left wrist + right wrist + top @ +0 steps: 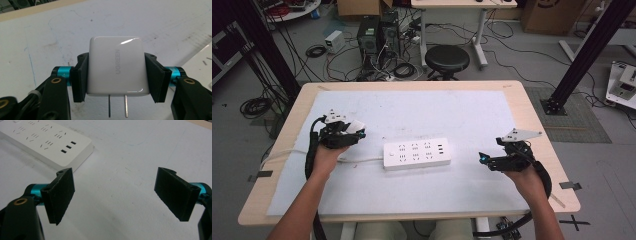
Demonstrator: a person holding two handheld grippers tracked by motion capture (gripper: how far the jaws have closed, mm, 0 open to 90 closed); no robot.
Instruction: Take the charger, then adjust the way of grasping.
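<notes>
**Charger held on the left, power strip in the middle**

In the high view, the power strip (417,153) lies flat near the middle of the table (532,125), with its long axis across the table, from left to right. Its cable (357,160) goes out toward the left. The left gripper (354,131) is at the left of the strip, near its cable end, and it carries something white. The right gripper (482,159) is at the right of the strip, a little apart from it.

In the left gripper view, the jaws are closed on the two sides of a white charger (117,70). The two prongs (117,106) point down toward the bottom of the picture.

In the right gripper view, the jaws stand wide and hold nothing. The strip (47,142) lies ahead and to the left of them.

I judge that the next move is to bring the charger rightward to the strip; the left hand is nearer.
</notes>
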